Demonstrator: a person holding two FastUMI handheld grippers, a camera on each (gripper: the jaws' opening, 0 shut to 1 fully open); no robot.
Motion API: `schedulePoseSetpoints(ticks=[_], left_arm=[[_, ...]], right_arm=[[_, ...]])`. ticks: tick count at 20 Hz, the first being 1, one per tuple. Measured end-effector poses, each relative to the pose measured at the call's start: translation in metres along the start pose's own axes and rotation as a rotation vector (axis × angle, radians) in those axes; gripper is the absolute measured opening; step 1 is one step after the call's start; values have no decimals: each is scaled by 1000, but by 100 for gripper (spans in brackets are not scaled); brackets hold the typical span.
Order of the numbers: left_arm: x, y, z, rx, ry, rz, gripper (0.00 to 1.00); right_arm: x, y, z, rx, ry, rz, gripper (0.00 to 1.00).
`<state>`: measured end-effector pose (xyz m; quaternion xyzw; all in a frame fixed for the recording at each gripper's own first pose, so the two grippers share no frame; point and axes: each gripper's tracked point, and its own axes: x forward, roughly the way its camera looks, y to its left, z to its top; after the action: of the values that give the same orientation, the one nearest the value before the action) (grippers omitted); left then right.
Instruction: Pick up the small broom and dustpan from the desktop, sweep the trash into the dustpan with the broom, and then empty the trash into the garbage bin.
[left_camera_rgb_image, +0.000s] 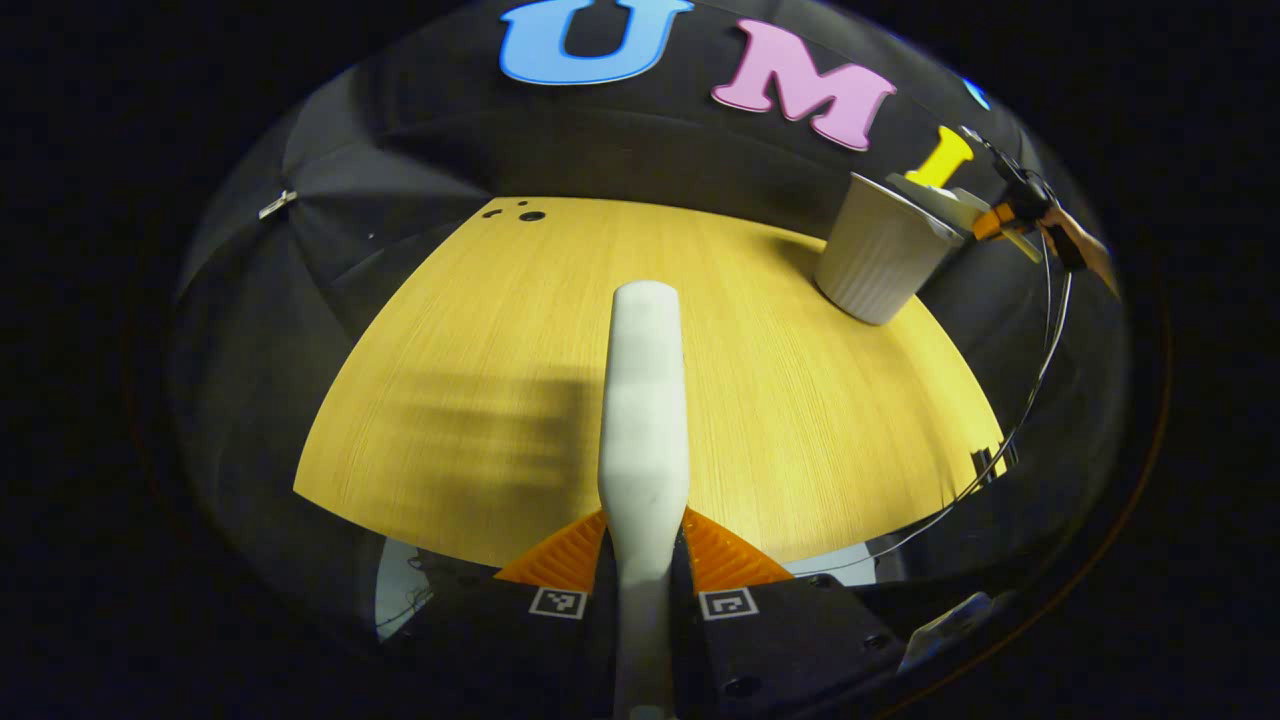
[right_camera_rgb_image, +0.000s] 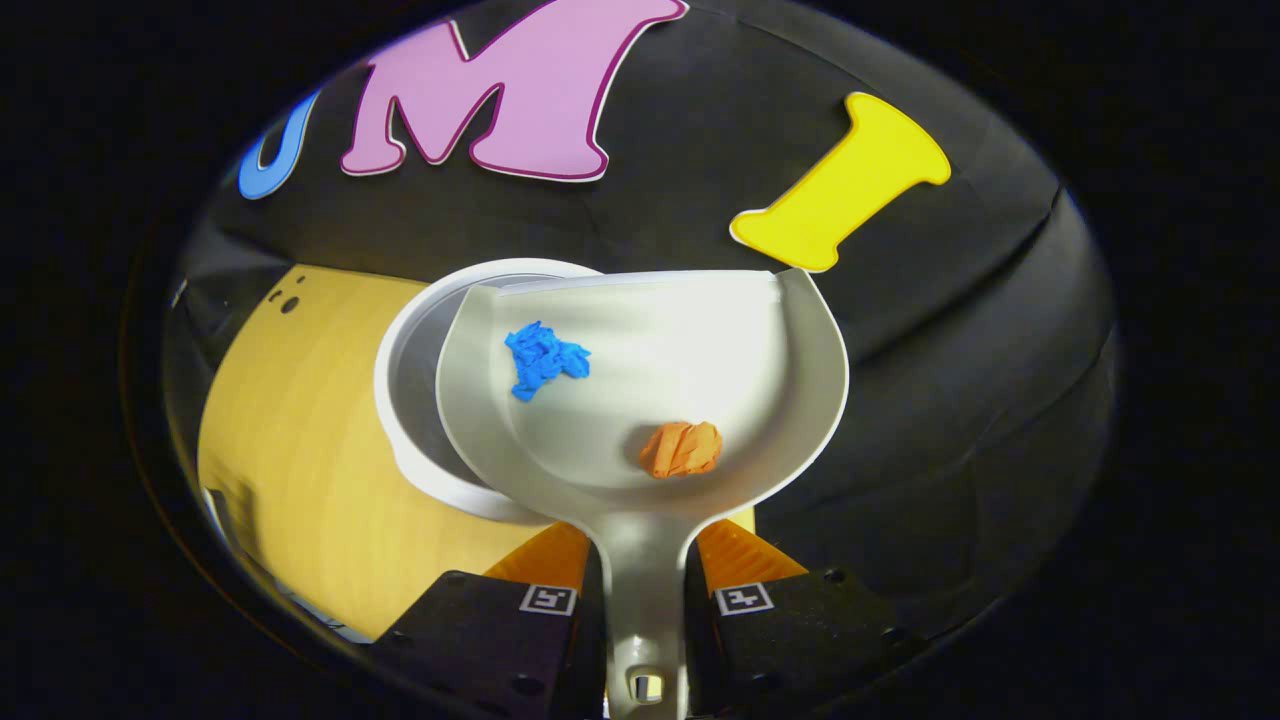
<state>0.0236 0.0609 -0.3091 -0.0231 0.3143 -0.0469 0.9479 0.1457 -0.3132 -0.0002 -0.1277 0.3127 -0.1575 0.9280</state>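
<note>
Your right gripper (right_camera_rgb_image: 640, 580) is clamping the dustpan (right_camera_rgb_image: 660, 400) handle between both fingers, its front lip overhanging the garbage bin (right_camera_rgb_image: 400, 400) rim ahead; blue trash (right_camera_rgb_image: 543, 360) and orange trash (right_camera_rgb_image: 682, 448) are lying inside. Your left gripper (left_camera_rgb_image: 645, 560) is gripping the broom (left_camera_rgb_image: 645, 400) handle, bare tabletop (left_camera_rgb_image: 480, 350) stretching ahead of its fingers, the bin standing ahead-right near the tabletop edge.

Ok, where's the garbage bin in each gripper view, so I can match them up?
Left gripper view: the garbage bin stands upper right on the wooden table.
Right gripper view: it sits centre-left, partly behind the dustpan.
Shared landmark: the table's dark holes.
</note>
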Motion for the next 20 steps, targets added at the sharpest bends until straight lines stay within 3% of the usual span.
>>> schedulePoseSetpoints(ticks=[5, 9, 12, 15, 16, 20], left_arm=[[-4, 41, 19, -17, -27, 90, 25], [-8, 48, 29, -59, -45, 99, 27], [-6, 44, 27, -48, -45, 97, 27], [3, 29, 26, -48, -27, 68, 27], [5, 21, 25, -54, -25, 39, 27], [8, -10, 33, -148, -42, -83, 27]], right_arm=[[28, -4, 13, -114, -17, -110, 35], [28, -15, 12, -301, -23, -241, 35], [26, -17, 19, -438, -37, -298, 35], [30, -19, 25, -601, -49, -357, 39], [30, -19, 30, -671, -76, -377, 35], [12, -17, 47, -961, -155, -453, 35]])
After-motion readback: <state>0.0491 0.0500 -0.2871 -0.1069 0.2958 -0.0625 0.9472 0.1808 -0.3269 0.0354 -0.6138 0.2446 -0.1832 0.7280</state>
